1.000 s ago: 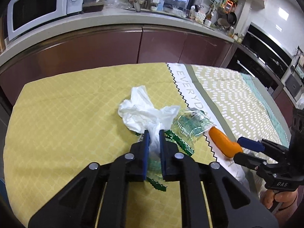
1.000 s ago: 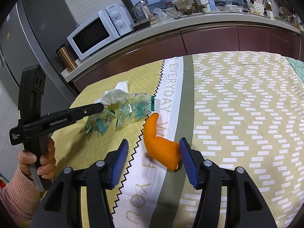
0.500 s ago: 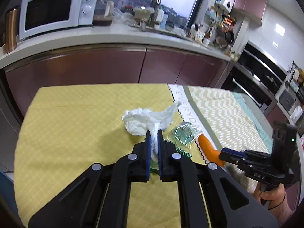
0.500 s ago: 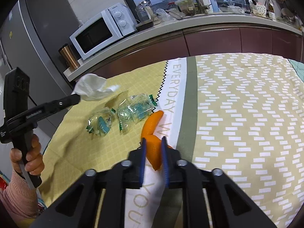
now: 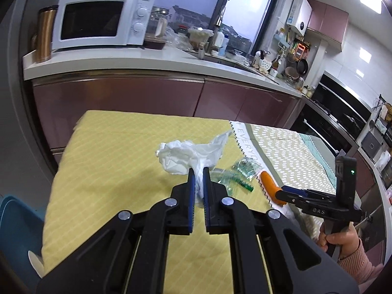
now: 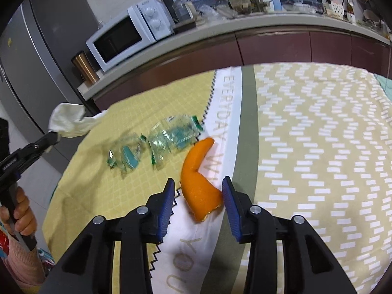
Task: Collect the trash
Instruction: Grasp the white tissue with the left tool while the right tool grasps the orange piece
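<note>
My left gripper is shut on a crumpled white tissue and holds it in the air over the yellow tablecloth. The right wrist view shows the same tissue raised at the far left. A curved orange peel lies on the cloth's white stripe, between the jaws of my right gripper. Those jaws are opening. The left pad stands clear of the peel and the right pad is just beside it. Two clear plastic wrappers with green print lie left of the peel.
A kitchen counter with a white microwave and a copper tumbler runs behind the table. A grey fridge stands at the left. Something blue sits low beside the table's left edge.
The left gripper has lifted the tissue off the table and carried it up and to the left. The right gripper closed on the orange peel, then spread apart again; the peel stays on the cloth.
</note>
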A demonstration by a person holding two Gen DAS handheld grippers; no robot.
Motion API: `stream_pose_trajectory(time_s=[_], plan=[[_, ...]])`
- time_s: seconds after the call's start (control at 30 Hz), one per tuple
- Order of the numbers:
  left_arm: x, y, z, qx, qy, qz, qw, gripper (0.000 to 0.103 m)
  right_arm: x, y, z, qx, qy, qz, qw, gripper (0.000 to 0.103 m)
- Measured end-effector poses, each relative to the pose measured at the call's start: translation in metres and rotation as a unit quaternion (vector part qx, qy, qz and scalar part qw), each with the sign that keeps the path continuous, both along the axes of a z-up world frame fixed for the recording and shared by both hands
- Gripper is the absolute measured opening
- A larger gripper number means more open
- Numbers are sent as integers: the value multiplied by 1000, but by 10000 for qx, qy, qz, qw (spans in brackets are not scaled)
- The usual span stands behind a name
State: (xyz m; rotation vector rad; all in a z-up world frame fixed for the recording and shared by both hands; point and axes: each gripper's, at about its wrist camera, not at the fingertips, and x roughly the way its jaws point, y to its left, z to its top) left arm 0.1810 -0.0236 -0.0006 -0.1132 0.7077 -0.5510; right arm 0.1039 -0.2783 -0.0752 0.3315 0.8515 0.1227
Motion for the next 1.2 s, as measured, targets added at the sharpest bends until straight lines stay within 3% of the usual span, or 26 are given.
stream_pose_trajectory(time_s=[0.13,0.23,0.7,1.2], plan=[[-12,23,-3,-5,20,155,9999,6,-2,-1,0,101,-60,-26,9999,17],[-23,42,-6,17,38,261,9997,6,-6,-1,2,183,-139,-65,9997,15],[-70,88,-2,243,-218,528,9981,6,-27,50,40,310,-835,570,9944,14],[-102,132,0,275,-355,958,9944,6,-18,141,45,616,-896,1664,9800,14]])
